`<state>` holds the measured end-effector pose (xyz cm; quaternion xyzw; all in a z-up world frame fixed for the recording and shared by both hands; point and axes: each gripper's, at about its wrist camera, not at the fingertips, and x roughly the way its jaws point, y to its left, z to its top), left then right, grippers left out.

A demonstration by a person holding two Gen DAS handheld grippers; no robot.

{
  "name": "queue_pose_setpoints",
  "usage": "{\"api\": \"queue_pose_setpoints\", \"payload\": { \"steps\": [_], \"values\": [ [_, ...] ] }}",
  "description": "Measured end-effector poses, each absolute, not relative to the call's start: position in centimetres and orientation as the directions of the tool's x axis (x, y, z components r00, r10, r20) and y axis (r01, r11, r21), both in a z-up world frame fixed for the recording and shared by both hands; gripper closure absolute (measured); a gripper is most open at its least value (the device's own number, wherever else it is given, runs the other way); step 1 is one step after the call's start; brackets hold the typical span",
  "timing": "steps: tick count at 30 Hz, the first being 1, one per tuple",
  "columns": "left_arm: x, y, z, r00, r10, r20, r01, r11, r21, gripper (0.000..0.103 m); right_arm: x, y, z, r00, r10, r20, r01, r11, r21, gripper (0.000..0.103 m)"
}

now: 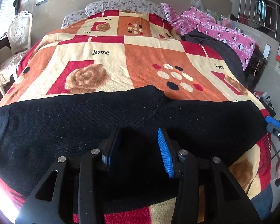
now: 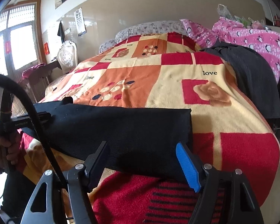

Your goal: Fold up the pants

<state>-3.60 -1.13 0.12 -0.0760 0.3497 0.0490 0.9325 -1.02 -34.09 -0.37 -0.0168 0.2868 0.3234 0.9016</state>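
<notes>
Black pants (image 1: 106,123) lie flat across the near end of a bed, on a patchwork blanket (image 1: 145,56) of red, orange and cream squares. The left hand-held gripper (image 1: 138,149) hovers over the middle of the pants, jaws parted, the fabric lying below the pads with no pinch visible; released. The right hand-held gripper (image 2: 142,160) stands at the near edge of the pants' end (image 2: 140,130), jaws wide apart with the cloth's edge between them but not clamped; released. In the right wrist view, a hand (image 2: 1,149) holds the left unit's handle at the left edge. A dark grey garment (image 2: 252,78) and pink penguin-print bedding (image 2: 252,37) lie well apart, at the far right of the bed.
</notes>
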Motion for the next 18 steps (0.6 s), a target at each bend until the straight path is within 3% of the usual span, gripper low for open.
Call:
{"api": "queue_pose_setpoints", "payload": {
  "steps": [2,6,9,15,18],
  "values": [
    [-3.7,-1.3,0.1,0.751,0.045,-0.659,-0.147,0.984,-0.1,0.062,-2.2,-35.4,0.5,0.648,0.568,-0.508,-0.566,0.805,0.177,0.031],
    [-3.6,-1.4,0.0,0.751,0.057,-0.658,-0.151,0.985,-0.087,0.062,-2.6,-38.5,-1.4,0.543,0.659,-0.521,-0.481,0.752,0.45,0.031],
    [-3.6,-1.4,0.0,0.751,0.056,-0.658,-0.15,0.985,-0.087,0.062,-1.9,-39.7,-3.4,0.533,0.676,-0.508,-0.391,0.73,0.561,0.031],
    [-3.7,-1.3,-0.1,0.753,0.046,-0.656,-0.148,0.984,-0.102,0.062,1.0,-41.9,-5.6,0.544,0.784,-0.301,-0.292,0.512,0.808,0.031],
    [-3.7,-1.3,-0.1,0.752,0.053,-0.657,-0.15,0.984,-0.091,0.062,2.1,-43.2,-6.6,0.535,0.825,-0.181,-0.234,0.351,0.907,0.024]
  ]
}}
